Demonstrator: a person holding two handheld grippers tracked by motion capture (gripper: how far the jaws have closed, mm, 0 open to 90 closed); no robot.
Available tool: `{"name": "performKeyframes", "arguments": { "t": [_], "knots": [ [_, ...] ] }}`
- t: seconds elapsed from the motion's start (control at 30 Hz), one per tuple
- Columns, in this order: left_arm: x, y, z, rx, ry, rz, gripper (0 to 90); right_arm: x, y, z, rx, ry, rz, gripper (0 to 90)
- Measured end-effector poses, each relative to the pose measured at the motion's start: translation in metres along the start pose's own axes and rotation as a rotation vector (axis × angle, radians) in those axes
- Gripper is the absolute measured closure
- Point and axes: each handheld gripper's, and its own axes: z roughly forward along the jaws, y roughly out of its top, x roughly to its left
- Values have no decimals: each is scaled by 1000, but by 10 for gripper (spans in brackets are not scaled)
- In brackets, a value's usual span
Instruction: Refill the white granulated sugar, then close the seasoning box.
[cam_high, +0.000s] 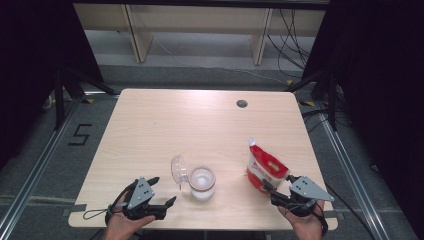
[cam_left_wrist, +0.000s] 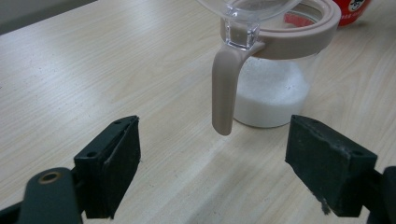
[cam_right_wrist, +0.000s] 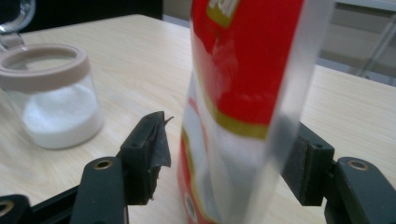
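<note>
One red-and-white plastic pouch (cam_high: 265, 171) stands near the worktop's (cam_high: 200, 120) near right corner, between the released jaws of the right tool (cam_high: 270, 192), pads clear of it. One clear glass jar with a beige rim (cam_high: 201, 183), holding white granules, stands mid near edge. The left tool (cam_high: 162, 191) gapes empty.

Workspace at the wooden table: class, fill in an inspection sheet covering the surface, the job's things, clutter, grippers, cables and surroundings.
Surface: light wooden table, bare apart from the job's things; a round grommet hole near its far edge.
Job's things: clear jar partly filled with white grains, beige rim, its lid hinged open; red and white pouch standing upright to its right.
Clutter: nothing seen.
Grippers: left gripper open, aimed at the jar's handle, not touching; right gripper open, pouch between its fingers, a gap on the left side.
Cables: one loops from the left gripper; more hang beyond the table.
Surroundings: grey floor, black curtains, metal rails.
</note>
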Motion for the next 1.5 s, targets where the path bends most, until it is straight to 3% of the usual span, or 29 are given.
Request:
{"name": "performKeyframes", "arguments": {
  "t": [0.07,0.13,0.17,0.2,0.27,0.4,0.43,0.53,0.57,0.6,0.63,0.67,0.73,0.83,0.87,0.97,1.03,1.07,1.2,1.23,1.27,1.33,1.4,1.43,1.5],
  "knots": [
    [1,0,0,3,-2,18,176,3,-1,-4,5,-22,13,380],
    [0,0,1,1,-5,1,176,4,-2,-9,5,-23,6,377],
    [0,0,1,2,-5,-3,175,7,-3,-12,14,-31,32,372],
    [0,0,1,0,-4,-5,176,6,-4,-12,13,-22,2,373],
    [-1,1,2,-4,-6,-6,176,7,-6,-15,21,-37,8,369],
    [-2,1,3,4,-19,-18,176,10,-9,-21,34,-28,29,365],
    [-1,2,2,7,-11,2,175,10,-10,-22,37,-29,22,362],
    [-1,2,2,-6,-13,-8,175,11,-12,-24,37,-17,10,348],
    [-2,2,2,-6,-12,-20,175,13,-13,-27,57,-32,48,340],
    [-1,2,2,-7,-10,-11,175,11,-14,-26,50,-17,30,331],
    [0,3,1,-1,-7,-3,175,13,-15,-28,57,-29,48,323],
    [-1,3,1,-5,-10,-15,176,13,-16,-28,56,-28,33,316],
    [-1,3,1,-10,-13,-9,176,16,-16,-32,72,-26,57,305],
    [0,4,-1,-9,-13,-7,176,15,-19,-33,82,-11,27,296],
    [-1,4,-1,-14,-11,-18,176,16,-20,-33,83,-14,26,296],
    [0,5,-2,-17,-14,1,176,18,-21,-35,87,-10,27,294],
    [-1,5,-2,-17,-9,-8,176,21,-22,-39,107,-25,59,293],
    [-1,5,-2,-23,-13,-22,176,20,-23,-39,104,-20,37,292],
    [-1,6,-3,-28,-12,-26,185,21,-25,-40,112,-14,32,292],
    [1,7,-4,-25,-21,-4,193,21,-25,-40,112,-8,28,292],
    [-1,7,-4,-35,-25,-29,202,21,-25,-40,114,-9,26,292],
    [-1,8,-5,-28,-26,-38,219,20,-25,-40,118,-13,23,292],
    [-1,9,-5,-45,-28,-43,275,19,-26,-40,129,-17,25,292],
    [0,10,-6,-39,-20,-26,290,19,-26,-40,125,-7,29,291],
    [2,11,-7,-41,-27,-24,374,18,-27,-39,128,-13,8,292]
  ]
}}
